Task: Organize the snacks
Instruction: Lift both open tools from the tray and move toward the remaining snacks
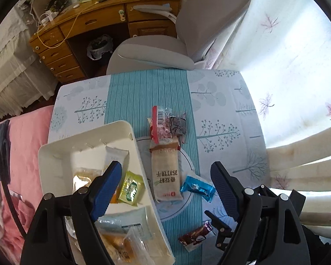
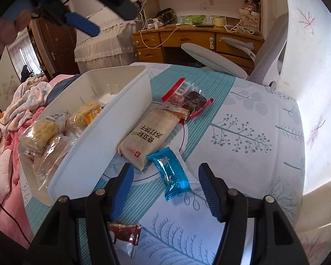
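On the tabletop, covered by a cloth (image 1: pixel 220 101) with a teal striped band and pale tree prints, a white plastic bin (image 1: pixel 143 154) stands along the left edge, its long wall beside the loose snacks. Inside it lie several clear-wrapped pastries (image 2: pixel 40 132), an orange-labelled pack (image 2: pixel 91 116) and a small green-and-yellow sachet (image 1: pixel 131 187); what sits at the bin's near end is hard to make out behind the gripper body.

Just right of the bin's wall, on the striped band, a beige cracker pack (image 1: pixel 166 176) lies lengthwise, pointing toward the far edge. At its far end a red-edged packet with a barcode (image 1: pixel 160 123) rests touching a dark snack in clear wrap (image 1: pixel 177 124). Beside the cracker pack's near end sits a blue foil candy (image 2: pixel 173 174), tilted across the band. Nearer the front edge lies a dark red foil packet (image 1: pixel 195 236).

Left gripper (image 1: pixel 167 190) hangs above the bin's right wall and the cracker pack, its jaws spread wide with nothing pressed between them; in the right wrist view it shows high at the top left, blurred. Right gripper (image 2: pixel 167 190) hovers low over the near part of the cloth, jaws apart, the blue foil candy lying between its blue pads (image 2: pixel 122 190) but not touched by either.

Beyond the far edge stand a grey chair (image 1: pixel 200 28) and a wooden desk (image 1: pixel 92 24).
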